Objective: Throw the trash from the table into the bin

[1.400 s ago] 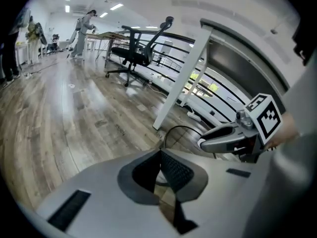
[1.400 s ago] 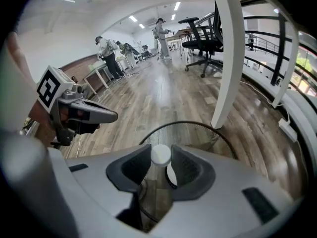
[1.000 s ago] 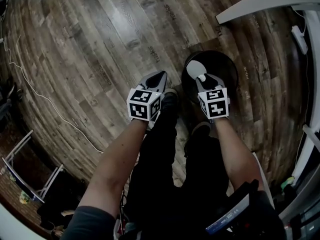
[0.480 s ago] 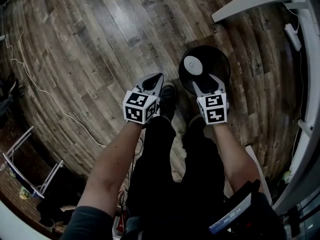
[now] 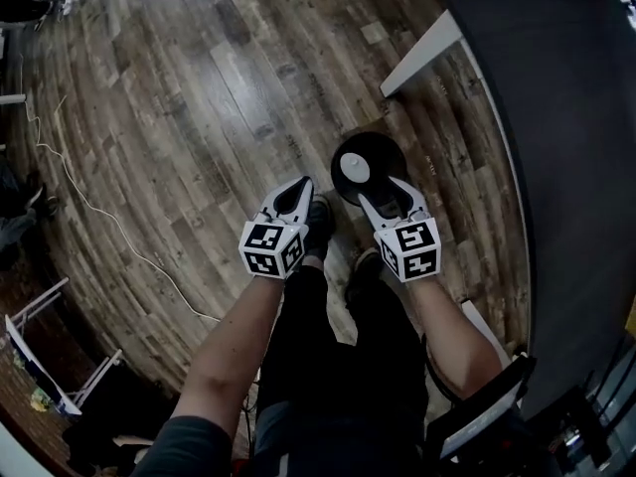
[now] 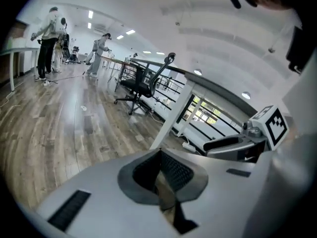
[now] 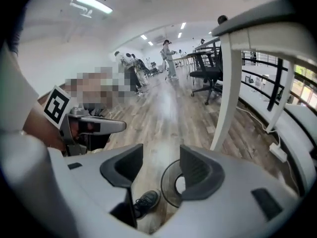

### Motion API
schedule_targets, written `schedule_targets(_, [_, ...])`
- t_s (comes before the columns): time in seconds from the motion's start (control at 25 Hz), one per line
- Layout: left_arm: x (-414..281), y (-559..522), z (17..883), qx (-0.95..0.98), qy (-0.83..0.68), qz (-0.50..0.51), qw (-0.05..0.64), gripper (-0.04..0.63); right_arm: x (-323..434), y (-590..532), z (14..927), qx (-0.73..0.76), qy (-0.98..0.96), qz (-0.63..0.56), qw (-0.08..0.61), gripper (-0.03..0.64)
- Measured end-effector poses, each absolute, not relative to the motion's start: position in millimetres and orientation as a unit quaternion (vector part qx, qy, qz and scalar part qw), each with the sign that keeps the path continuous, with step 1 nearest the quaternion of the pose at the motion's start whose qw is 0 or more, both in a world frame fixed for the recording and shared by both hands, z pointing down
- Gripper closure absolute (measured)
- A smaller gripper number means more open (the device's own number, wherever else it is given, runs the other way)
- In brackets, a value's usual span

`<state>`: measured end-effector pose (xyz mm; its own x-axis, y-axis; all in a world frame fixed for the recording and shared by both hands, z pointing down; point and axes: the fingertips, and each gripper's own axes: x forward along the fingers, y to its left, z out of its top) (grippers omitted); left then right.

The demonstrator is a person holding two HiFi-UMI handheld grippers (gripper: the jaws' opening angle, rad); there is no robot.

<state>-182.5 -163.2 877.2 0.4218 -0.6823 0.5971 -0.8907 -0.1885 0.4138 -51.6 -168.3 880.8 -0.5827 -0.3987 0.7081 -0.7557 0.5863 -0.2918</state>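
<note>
A round black bin (image 5: 383,157) stands on the wood floor by the table, with a white piece (image 5: 355,170) lying inside it. My right gripper (image 5: 388,195) hangs above the bin's near rim, its jaws wide open and empty. In the right gripper view the bin (image 7: 168,185) and the white piece (image 7: 181,184) show far below, between the open jaws of the right gripper (image 7: 161,175). My left gripper (image 5: 301,183) is level with it to the left, over the floor. It is shut and holds nothing I can see. The left gripper (image 6: 161,182) shows its pads together.
The dark table top (image 5: 566,117) fills the right side, with its white leg (image 5: 422,53) beside the bin. My shoes (image 5: 318,217) stand next to the bin. A cable (image 5: 89,197) trails over the floor at the left. People and office chairs (image 6: 141,83) are far off.
Both grippers have come up away from the floor and the bin looks smaller below them. The right jaws have opened wide. The table top has come into view.
</note>
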Motion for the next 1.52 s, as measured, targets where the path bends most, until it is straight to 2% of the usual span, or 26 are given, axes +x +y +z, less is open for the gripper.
schedule_targets(0.16, [-177,-180,802,0.767,-0.534,0.100,0.341,0.586,-52,-185,804,0.355,-0.854,0.273,0.266,0.411])
schedule_targets(0.28, [-185,-174,751,0.758,-0.553,0.088,0.334,0.586,-55,-182,744,0.352,-0.867,0.257,0.241,0.484])
schedule_targets(0.72, [-187,-188,551,0.785,-0.567,0.035,0.247,0.586,-45,-202,547,0.385,-0.889,0.210,0.135,0.582])
schedule_targets(1.12, [-177,-174,425,0.831,-0.528,-0.004,0.176,0.586,-37,-204,400,0.422,-0.895,0.127,0.066,0.606])
schedule_targets(1.52, [-161,-170,368,0.845,-0.515,-0.036,0.141,0.586,-15,-187,358,0.459,-0.880,0.107,0.051,0.607])
